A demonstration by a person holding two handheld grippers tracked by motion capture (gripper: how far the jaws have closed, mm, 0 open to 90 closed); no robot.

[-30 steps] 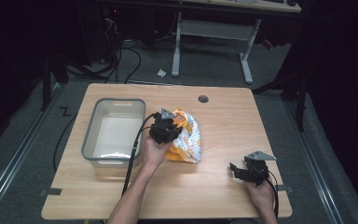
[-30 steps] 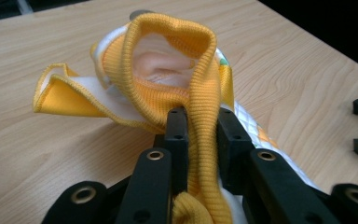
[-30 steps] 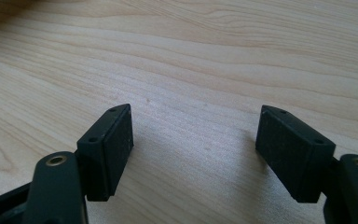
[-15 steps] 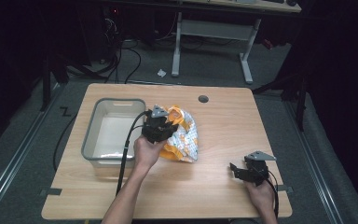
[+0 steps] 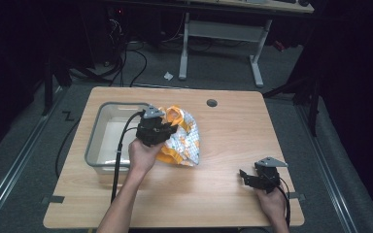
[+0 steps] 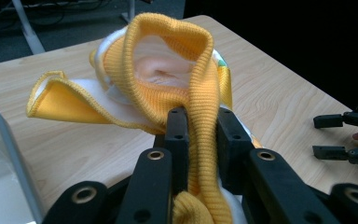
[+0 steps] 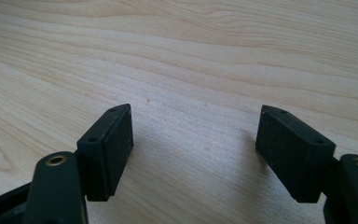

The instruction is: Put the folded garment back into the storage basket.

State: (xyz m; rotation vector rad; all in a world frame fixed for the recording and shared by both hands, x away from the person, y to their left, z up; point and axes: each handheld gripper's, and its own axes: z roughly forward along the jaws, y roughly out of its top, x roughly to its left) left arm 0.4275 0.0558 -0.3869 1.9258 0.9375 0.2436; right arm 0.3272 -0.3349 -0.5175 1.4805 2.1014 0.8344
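Note:
A yellow and white patterned garment with ribbed yellow cuffs lies bunched at the table's middle, just right of the tub. My left gripper is shut on its ribbed yellow edge, which runs up between the two jaws and opens into a loop above them. A hemmed yellow flap of the garment hangs to the left. My right gripper rests low at the table's front right, open, with bare wood between its pads.
A clear plastic tub stands on the left part of the wooden table, its rim right beside the garment. A round cable hole sits near the far edge. A desk frame and cables stand on the floor beyond.
My left gripper has drawn the garment's edge leftward, toward the tub, bunching the cloth. The right gripper has stayed where it was.

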